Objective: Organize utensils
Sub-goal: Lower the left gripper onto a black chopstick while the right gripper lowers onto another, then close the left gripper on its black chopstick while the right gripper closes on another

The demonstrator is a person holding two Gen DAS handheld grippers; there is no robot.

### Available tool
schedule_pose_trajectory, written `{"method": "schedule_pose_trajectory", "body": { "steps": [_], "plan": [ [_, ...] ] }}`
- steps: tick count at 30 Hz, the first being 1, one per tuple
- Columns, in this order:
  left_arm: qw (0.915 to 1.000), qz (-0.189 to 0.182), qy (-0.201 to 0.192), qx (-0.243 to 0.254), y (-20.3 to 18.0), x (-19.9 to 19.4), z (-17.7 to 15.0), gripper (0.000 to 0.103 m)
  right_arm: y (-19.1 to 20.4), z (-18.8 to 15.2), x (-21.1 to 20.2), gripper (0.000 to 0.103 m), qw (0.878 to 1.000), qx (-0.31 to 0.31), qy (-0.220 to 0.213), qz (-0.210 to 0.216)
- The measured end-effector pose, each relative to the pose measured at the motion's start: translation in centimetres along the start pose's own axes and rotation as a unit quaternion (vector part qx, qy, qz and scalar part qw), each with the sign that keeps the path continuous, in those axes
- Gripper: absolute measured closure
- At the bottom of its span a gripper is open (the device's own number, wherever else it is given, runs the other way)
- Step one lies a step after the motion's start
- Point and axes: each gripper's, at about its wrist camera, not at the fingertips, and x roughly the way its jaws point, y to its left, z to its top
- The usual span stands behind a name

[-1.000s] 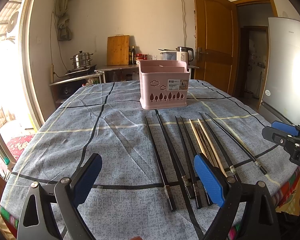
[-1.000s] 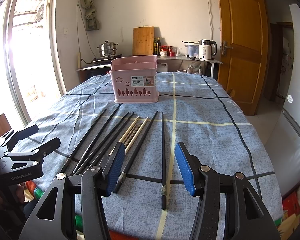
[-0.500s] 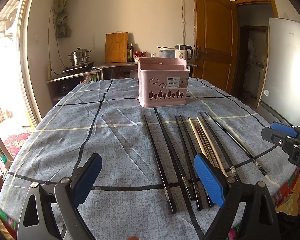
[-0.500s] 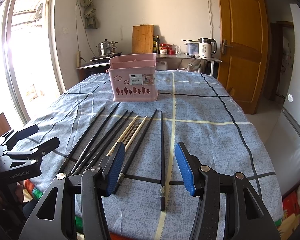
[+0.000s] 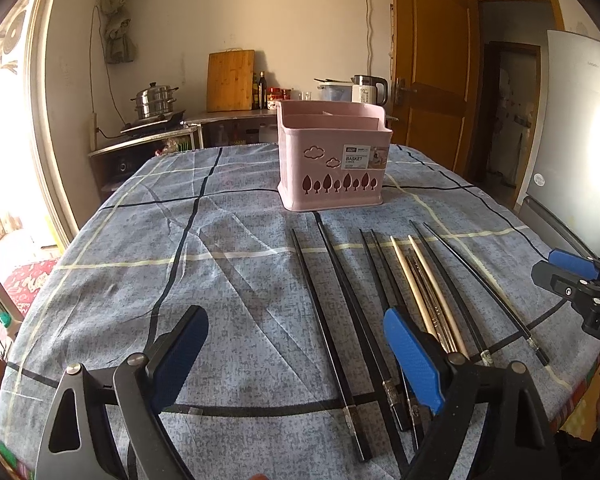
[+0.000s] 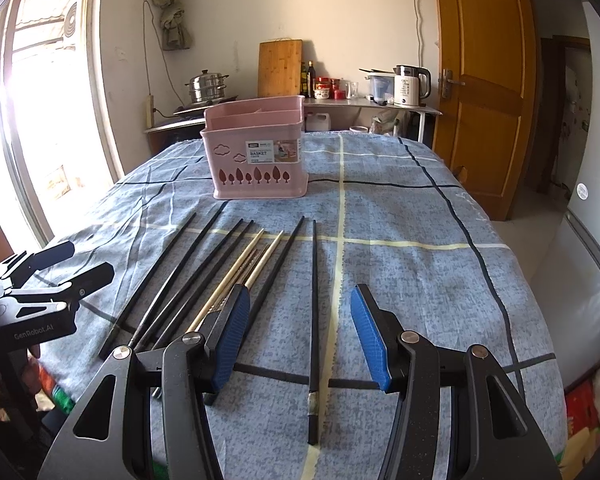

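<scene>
A pink utensil basket (image 5: 332, 160) (image 6: 256, 160) stands upright at the far middle of the table. Several black chopsticks (image 5: 324, 312) (image 6: 314, 304) and a few pale wooden ones (image 5: 424, 292) (image 6: 240, 272) lie side by side in front of it, pointing at the basket. My left gripper (image 5: 296, 352) is open and empty, low over the near edge, its right pad over the chopstick handles. My right gripper (image 6: 300, 332) is open and empty, its jaws astride the rightmost black chopstick. Each gripper shows at the edge of the other view, the right one (image 5: 576, 284) and the left one (image 6: 48, 276).
The table wears a blue checked cloth (image 5: 180, 264) (image 6: 420, 272). Behind it a counter holds a steamer pot (image 5: 154, 100), a cutting board (image 6: 280, 68), bottles and a kettle (image 6: 410, 86). A wooden door (image 6: 484, 80) and a fridge (image 5: 580, 140) stand to the right.
Both grippers have edged a little forward and lower toward the chopsticks. Their jaws stay open. Nothing on the table has moved.
</scene>
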Motion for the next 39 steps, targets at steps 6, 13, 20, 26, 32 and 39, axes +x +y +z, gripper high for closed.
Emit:
{"method": "schedule_pose_trajectory", "body": {
  "steps": [6, 13, 20, 26, 32, 39],
  "plan": [
    [0.9990, 0.006, 0.045, -0.005, 1.0, 3.3, 1.0, 0.020, -1.0, 1.0, 2.1, 0.050, 1.000, 0.000, 0.019, -0.015],
    [0.9943, 0.005, 0.106, -0.007, 1.1, 7.1, 1.9, 0.032, -1.3, 2.0, 5.2, 0.050, 0.998, -0.015, 0.057, -0.020],
    [0.9901, -0.013, 0.139, -0.018, 1.2, 9.8, 2.9, 0.049, -1.4, 3.0, 8.8, 0.057, 0.994, -0.023, 0.105, -0.017],
    [0.9891, -0.017, 0.145, -0.016, 0.9, 10.9, 3.8, 0.054, -1.4, 3.4, 11.4, 0.067, 0.989, -0.021, 0.143, -0.009],
    [0.9889, -0.005, 0.149, 0.002, 0.4, 11.8, 4.3, 0.055, -1.2, 3.8, 12.9, 0.073, 0.988, -0.023, 0.154, -0.006],
    [0.9867, -0.004, 0.161, 0.020, -0.4, 12.7, 5.4, 0.091, -0.8, 4.8, 14.0, 0.097, 0.984, -0.029, 0.173, 0.006]
  ]
}}
